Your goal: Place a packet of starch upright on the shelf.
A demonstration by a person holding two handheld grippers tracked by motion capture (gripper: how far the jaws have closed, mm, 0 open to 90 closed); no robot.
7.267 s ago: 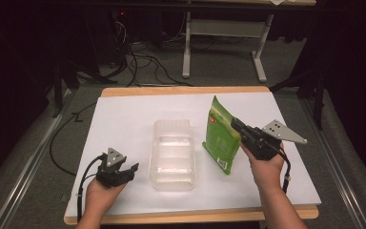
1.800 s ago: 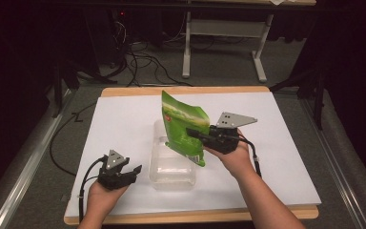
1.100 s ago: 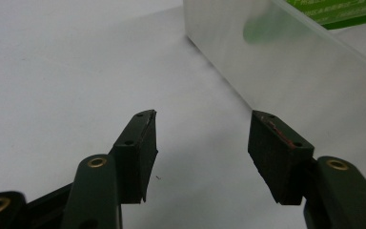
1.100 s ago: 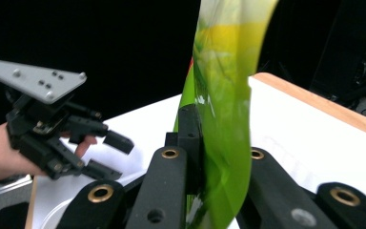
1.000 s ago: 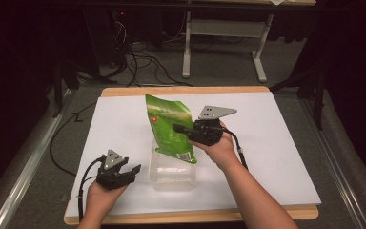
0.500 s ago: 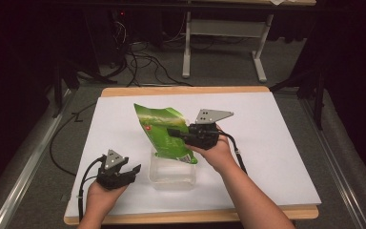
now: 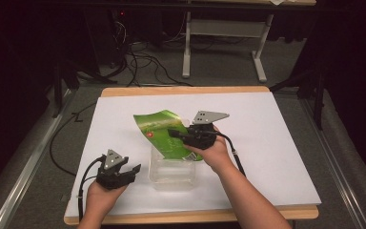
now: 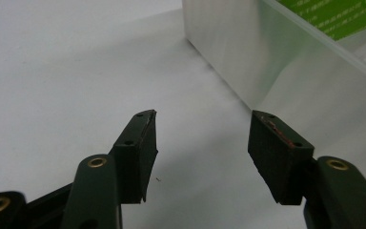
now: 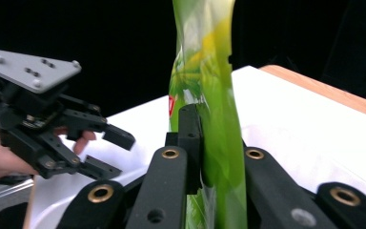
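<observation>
White table (image 7: 276, 143): right claw (image 7: 175, 134) grips green pouch (image 7: 159, 129).

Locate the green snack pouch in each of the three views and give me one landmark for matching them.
High view: the glossy green snack pouch sits centre, pinched by the right tool above the clear plastic container.
Left gripper view: a strip of the pouch at the top right corner, behind the container's wall.
Right gripper view: the pouch rises up the middle, clamped between the jaws.
Shared landmark: the clear plastic container, which lies beneath or beside the pouch.
</observation>
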